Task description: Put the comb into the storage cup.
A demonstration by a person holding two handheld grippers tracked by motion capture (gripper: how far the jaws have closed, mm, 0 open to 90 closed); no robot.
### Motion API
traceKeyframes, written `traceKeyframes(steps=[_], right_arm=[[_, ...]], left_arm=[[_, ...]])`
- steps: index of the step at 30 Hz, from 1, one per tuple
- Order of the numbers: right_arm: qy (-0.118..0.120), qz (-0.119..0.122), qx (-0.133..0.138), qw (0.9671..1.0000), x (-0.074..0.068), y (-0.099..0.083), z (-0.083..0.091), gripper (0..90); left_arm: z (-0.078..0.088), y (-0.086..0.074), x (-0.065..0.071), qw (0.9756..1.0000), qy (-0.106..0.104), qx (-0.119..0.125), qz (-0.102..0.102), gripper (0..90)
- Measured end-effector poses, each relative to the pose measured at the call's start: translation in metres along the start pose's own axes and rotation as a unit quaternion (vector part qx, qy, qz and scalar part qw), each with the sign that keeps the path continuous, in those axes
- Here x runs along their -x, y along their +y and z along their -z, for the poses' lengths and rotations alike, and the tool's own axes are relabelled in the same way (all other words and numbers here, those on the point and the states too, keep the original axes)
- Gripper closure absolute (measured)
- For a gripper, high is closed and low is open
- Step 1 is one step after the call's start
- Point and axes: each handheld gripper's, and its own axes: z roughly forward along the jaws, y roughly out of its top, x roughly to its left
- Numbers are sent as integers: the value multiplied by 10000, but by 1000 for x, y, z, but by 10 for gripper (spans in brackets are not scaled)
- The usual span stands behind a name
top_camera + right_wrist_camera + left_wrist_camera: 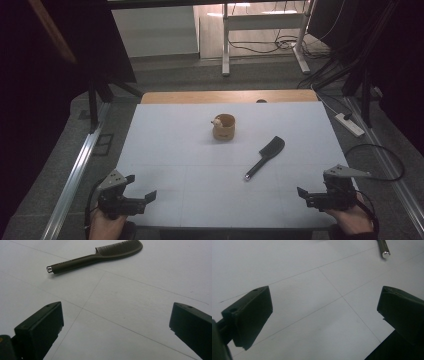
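Nothing is being handled yet. The left gripper (140, 187) and the right gripper (303, 193) are resting at the near corners of the white table (165, 150), jaws standing wide and empty. The dark plastic comb with a long handle (265, 156) is lying untouched right of centre, well apart from both. The small tan wooden cup (223, 127) is standing farther back. Judging by this, reaching and grasping are all still ahead.

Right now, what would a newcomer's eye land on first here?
Probably the black comb lying flat, right of centre on the white table, handle toward the person. Next the small tan cup standing behind it near the middle. Both tools, left tool and right tool, wait open at the near edge.
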Motion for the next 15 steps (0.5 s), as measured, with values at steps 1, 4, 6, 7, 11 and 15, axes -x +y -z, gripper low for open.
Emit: traceKeyframes(steps=[1, 4, 6, 7, 11, 15], right_arm=[[-3, 37, 2, 10000, 0, 0, 0, 0], [11, 48, -19, 10000, -1, 0, -1, 0], [24, 45, -33, 10000, 0, 0, -1, 0], [32, 30, -66, 10000, 0, 0, -1, 0], [51, 27, -87, 9999, 0, 0, -1, 0], [82, 38, -109, 9999, 0, 1, -2, 0]], left_arm=[[0, 0, 0, 10000, -13, 6, 8, 7], [0, 0, 0, 10000, -13, -21, 3, 10], [-1, 0, 0, 10000, -18, -29, 5, 10], [-1, 0, 0, 10000, -24, -31, 4, 10], [-1, 0, -1, 10000, -50, -34, 13, 11], [0, 0, -2, 9999, -123, -9, 64, 12]])
